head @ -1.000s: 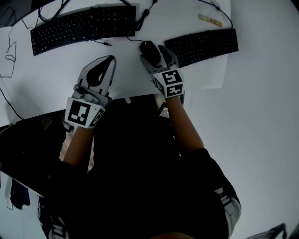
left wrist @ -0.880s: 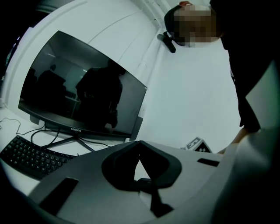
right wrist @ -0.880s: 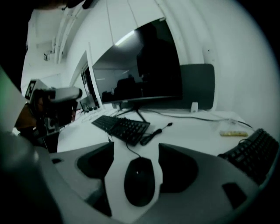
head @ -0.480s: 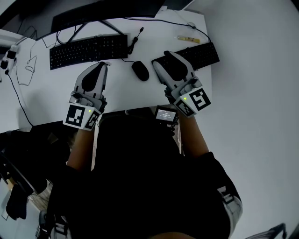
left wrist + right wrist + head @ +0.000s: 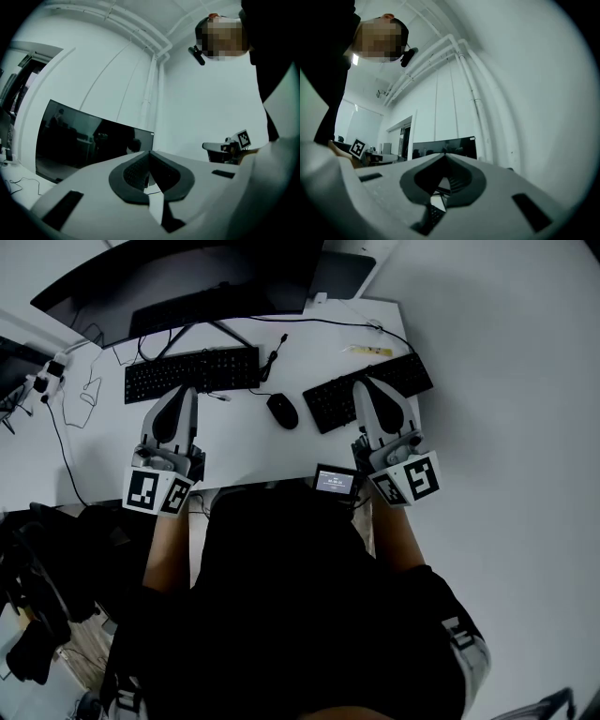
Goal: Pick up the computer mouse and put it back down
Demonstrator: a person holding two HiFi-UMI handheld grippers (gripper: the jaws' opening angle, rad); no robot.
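The black computer mouse (image 5: 282,411) lies on the white desk (image 5: 246,442) between two black keyboards, with nothing touching it. My left gripper (image 5: 184,390) hovers to its left, jaws together and empty; in the left gripper view (image 5: 150,152) its tips meet in front of a dark monitor. My right gripper (image 5: 362,383) hangs to the right of the mouse, over the right keyboard (image 5: 371,390). Its jaws have just closed with nothing between them, and the tips meet in the right gripper view (image 5: 444,154). Both grippers point roughly level, away from the desk top.
The left keyboard (image 5: 192,371) and a large dark monitor (image 5: 187,277) stand at the back of the desk. Cables trail at the far left (image 5: 66,399). A small device with a lit screen (image 5: 335,482) sits at the desk's near edge.
The right gripper, open around the mouse a second ago, has drawn off to the right, risen and shut empty. The left gripper has risen too. The mouse stays on the desk.
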